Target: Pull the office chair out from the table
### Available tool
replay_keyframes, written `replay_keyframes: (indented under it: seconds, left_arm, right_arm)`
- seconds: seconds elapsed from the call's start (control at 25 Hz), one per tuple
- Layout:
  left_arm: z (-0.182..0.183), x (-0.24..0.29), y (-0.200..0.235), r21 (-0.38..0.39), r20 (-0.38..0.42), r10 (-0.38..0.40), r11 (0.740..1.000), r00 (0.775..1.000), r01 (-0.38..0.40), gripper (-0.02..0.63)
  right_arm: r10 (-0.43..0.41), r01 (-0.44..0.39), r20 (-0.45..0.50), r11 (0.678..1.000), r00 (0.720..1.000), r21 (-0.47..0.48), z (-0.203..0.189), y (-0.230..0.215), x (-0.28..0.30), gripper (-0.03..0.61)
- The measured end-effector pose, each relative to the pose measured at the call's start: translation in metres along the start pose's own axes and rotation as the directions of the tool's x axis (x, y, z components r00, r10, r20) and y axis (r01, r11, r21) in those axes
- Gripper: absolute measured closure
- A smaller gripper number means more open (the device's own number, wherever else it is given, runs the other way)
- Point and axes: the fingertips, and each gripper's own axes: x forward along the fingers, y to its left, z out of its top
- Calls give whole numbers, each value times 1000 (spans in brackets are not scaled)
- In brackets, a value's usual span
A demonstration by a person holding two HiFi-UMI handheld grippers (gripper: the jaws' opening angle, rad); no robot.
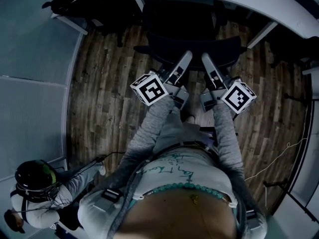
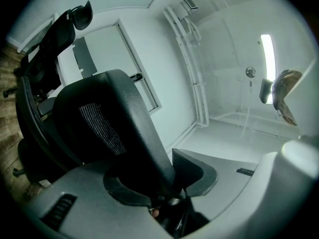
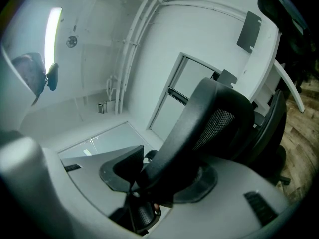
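Head view: black mesh-back office chair [image 1: 192, 41] sits tucked against the white curved table [image 1: 239, 1] on a brown wood-plank floor [image 1: 107, 91]. The left gripper [image 1: 185, 58] and right gripper [image 1: 206, 59] both reach its backrest top, side by side. Left gripper view: jaws pinch the chair's black backrest rim, which fills the gap between the pads. Right gripper view: same, jaws clamped on the rim with mesh visible beyond.

Black mesh, matt plastic frame on office chair [image 2: 99, 128]; floor [image 1: 99, 93] wood-grain planks, matt.
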Motion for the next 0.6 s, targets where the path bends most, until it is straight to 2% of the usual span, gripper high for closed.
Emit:
replay_keyframes:
  seconds: [0.32, 0.6]
  left_arm:
    - [-16, -21, -19, -10, -16, -11, 1000, 1000, 11, 453]
    - [-13, -46, -23, -24, -44, -21, 1000, 999, 20, 453]
  right_arm:
    - [-1, 1, 6, 1000, 1000, -1, -12, 14, -28, 391]
    - [-15, 15, 17, 1000, 1000, 4, -31, 32, -32, 391]
